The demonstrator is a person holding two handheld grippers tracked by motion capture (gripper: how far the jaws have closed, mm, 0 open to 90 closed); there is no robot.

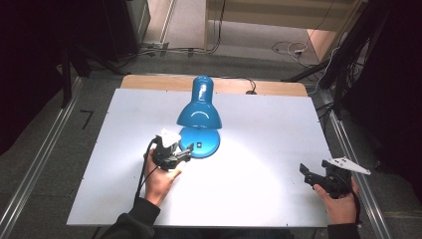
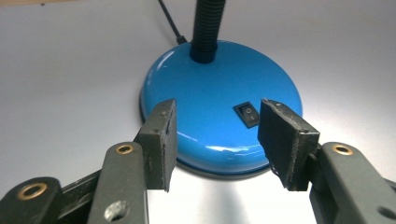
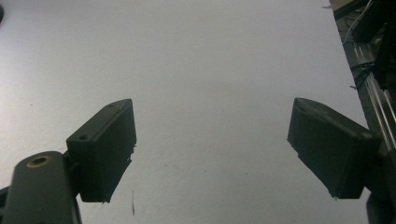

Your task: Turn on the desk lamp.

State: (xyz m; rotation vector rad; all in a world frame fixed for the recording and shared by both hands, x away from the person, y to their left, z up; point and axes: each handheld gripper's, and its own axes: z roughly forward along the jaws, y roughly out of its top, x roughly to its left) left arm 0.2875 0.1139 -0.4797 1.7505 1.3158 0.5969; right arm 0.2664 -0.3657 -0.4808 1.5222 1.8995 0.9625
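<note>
A blue desk lamp (image 1: 200, 112) stands at the middle back of the white table (image 1: 268, 119), its shade bent forward over its round base (image 1: 206, 143). A bright patch of light lies on the table in front of the base. My left gripper (image 1: 188, 152) hovers just left of the base's front edge. In the left gripper view it (image 2: 217, 140) is open, and the base (image 2: 210, 84) with its black rocker switch (image 2: 246, 115) lies beyond the jaws, untouched. My right gripper (image 1: 304, 174) rests near the table's right front corner; it (image 3: 212, 144) is open wide over bare table.
The lamp's black flexible neck (image 2: 205, 28) rises from the base, and its cord (image 2: 170, 23) runs off toward the table's back edge. Metal rails (image 1: 348, 149) flank the table on both sides. Cables (image 1: 288, 49) lie on the floor behind.
</note>
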